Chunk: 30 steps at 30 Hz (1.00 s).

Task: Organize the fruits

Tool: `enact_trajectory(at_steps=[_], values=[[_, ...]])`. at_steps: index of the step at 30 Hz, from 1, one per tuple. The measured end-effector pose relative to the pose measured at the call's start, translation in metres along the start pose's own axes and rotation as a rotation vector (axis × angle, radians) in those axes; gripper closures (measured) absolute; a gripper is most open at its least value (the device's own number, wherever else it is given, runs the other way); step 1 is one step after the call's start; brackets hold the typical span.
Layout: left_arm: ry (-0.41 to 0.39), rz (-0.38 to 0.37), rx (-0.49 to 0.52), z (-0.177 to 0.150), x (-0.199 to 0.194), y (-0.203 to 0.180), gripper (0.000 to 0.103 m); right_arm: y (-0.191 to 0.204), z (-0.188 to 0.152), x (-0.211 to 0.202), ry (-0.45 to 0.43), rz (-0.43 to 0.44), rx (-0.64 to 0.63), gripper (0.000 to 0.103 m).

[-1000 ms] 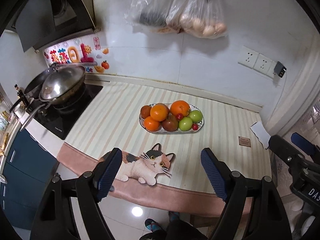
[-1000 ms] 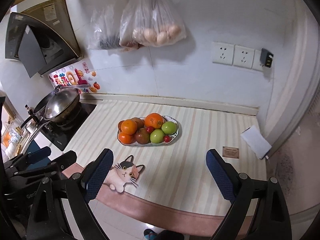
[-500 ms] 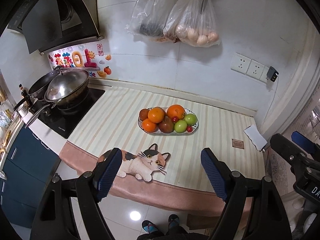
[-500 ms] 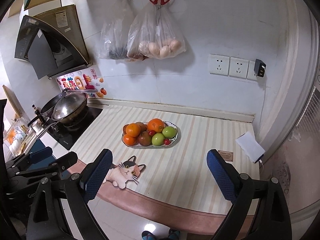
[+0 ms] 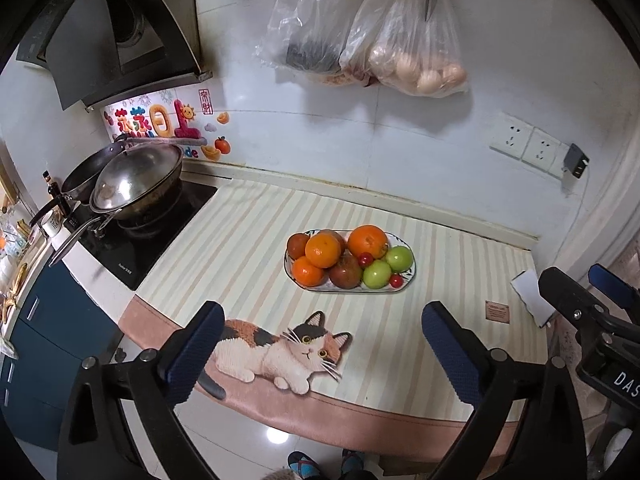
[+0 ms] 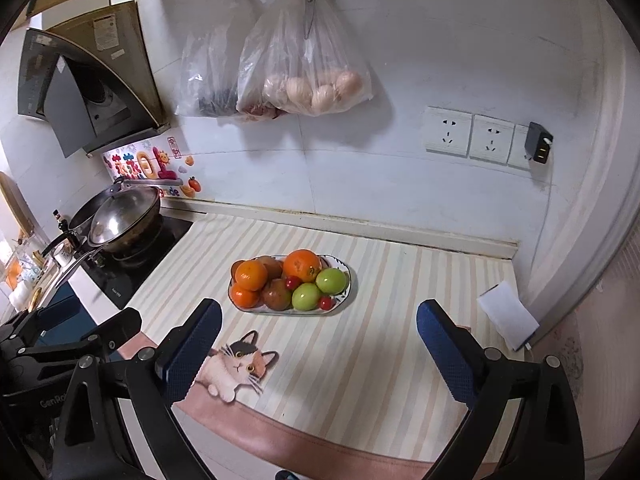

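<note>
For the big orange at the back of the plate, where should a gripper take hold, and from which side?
Grip the big orange across its widest part, coming from above: it sits highest on the plate, with its top exposed, while other fruit crowds its lower sides.

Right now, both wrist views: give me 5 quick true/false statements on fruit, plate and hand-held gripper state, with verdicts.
1. All the fruit sits on the oval plate. True.
2. The left hand-held gripper is shut on an orange. False: it is open and holds nothing, back at the counter's near edge.
3. Two green apples lie at the plate's right end. True.
4. The right hand-held gripper is open and clear of the plate. True.
5. The wok stands to the right of the plate. False: it is on the stove to the left.
</note>
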<state>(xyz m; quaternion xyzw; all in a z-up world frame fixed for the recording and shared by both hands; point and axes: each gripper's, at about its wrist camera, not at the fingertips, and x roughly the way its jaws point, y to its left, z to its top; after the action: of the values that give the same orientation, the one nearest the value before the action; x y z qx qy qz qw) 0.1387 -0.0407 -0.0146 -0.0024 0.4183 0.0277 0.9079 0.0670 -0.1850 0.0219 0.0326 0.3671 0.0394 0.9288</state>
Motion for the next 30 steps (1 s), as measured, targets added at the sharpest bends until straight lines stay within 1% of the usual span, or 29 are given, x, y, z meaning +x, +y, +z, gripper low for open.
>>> enact_trajectory(at_steps=[7,14,19,30], values=[[0.034,0.031,-0.009,0.012,0.031,0.002,0.002,-0.005,0.006,0.044,0.048,0.000,-0.002,0.003],[0.064,0.049,-0.006,0.013,0.049,0.003,0.002,-0.012,0.005,0.070,0.077,-0.004,0.005,0.003],[0.077,0.041,-0.012,0.011,0.054,0.003,0.002,-0.013,0.003,0.075,0.086,-0.009,0.002,0.003],[0.077,0.032,-0.017,0.011,0.055,0.003,0.002,-0.013,0.002,0.078,0.093,-0.002,0.005,0.003]])
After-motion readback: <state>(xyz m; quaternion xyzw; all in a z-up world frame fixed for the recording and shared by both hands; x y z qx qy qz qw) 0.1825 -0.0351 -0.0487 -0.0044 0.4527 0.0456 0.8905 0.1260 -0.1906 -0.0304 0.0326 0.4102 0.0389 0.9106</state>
